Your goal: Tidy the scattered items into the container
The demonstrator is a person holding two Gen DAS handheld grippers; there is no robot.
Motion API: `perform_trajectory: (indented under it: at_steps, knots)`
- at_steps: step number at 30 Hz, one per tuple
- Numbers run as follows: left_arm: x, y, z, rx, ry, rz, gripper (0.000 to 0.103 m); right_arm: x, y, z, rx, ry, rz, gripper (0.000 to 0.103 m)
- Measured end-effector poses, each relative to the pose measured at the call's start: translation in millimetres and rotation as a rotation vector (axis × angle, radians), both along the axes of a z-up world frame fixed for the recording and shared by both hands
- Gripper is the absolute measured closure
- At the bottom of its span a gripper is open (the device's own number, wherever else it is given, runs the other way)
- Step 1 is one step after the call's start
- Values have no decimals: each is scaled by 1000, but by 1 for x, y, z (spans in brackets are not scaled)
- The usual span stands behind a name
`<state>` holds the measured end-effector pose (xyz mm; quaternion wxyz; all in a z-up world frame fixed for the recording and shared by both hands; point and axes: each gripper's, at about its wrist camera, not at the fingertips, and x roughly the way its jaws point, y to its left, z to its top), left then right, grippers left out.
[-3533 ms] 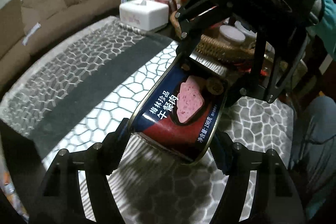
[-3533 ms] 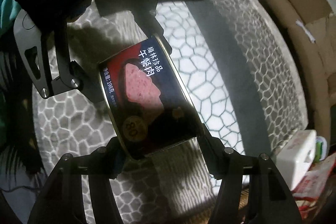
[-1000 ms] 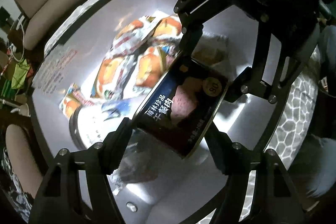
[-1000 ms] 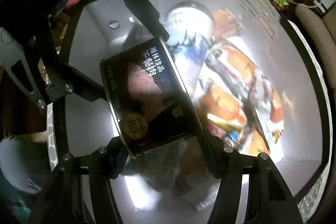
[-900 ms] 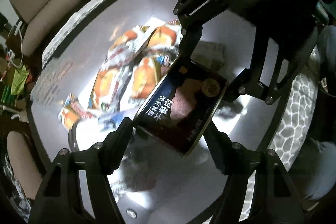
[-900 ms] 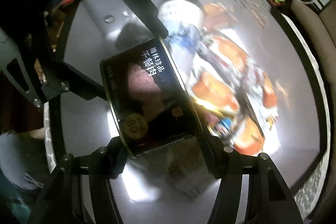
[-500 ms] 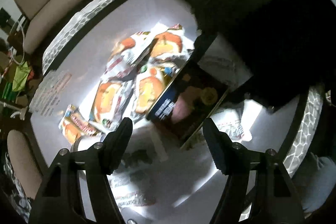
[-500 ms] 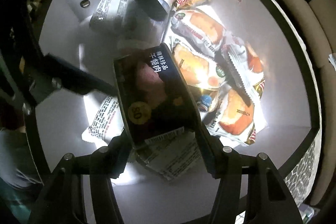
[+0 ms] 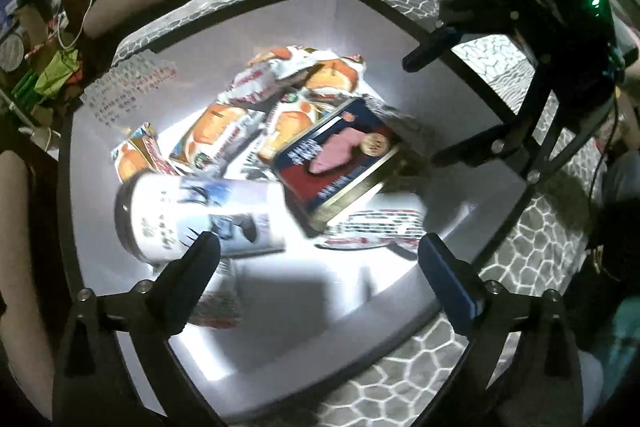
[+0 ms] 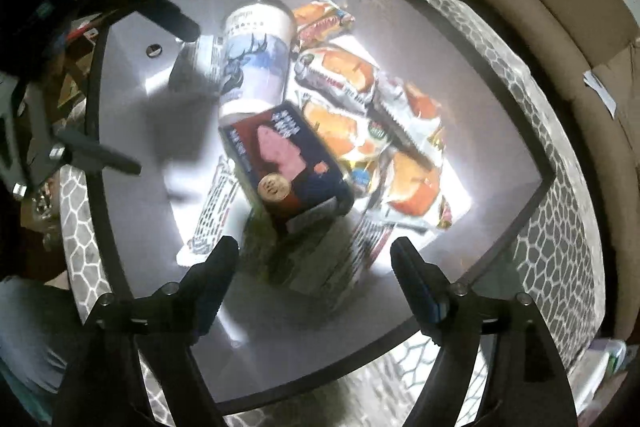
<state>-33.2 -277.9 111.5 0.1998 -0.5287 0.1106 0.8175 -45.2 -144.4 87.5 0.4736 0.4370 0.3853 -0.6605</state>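
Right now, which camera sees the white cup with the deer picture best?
The right wrist view: the tall white paper cup with the blue deer print lies in the white box, deer and lid end plainly visible. In the left wrist view the cup is blurred and its lower edge hides behind a black finger.

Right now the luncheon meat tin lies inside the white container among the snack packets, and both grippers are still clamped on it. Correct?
Not quite. The luncheon meat tin does lie in the white container among the snack packets, but neither gripper holds it. The left gripper and right gripper have just opened; both wrist views show their jaws apart, clear of the tin.
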Motion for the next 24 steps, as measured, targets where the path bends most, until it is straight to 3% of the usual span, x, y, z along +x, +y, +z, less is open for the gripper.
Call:
perform_trajectory:
  at_steps: [3, 4, 6, 11, 17, 24]
  knots:
    - [8, 9, 1, 18, 9, 36, 0, 5, 1, -6, -16, 18, -29, 11]
    - [11, 10, 4, 35, 15, 50, 0, 10, 3, -7, -27, 5, -43, 1]
    - [16, 14, 9, 68, 32, 86, 0, 15, 4, -8, -52, -10, -55, 0]
    - [29, 22, 18, 65, 66, 162, 0, 24, 14, 1, -139, 6, -148, 0]
    - [46, 16, 33, 96, 125, 275, 0, 42, 25, 12, -182, 102, -216, 0]
    - [68, 17, 41, 102, 171, 359, 0, 57, 45, 25, -242, 111, -278, 0]
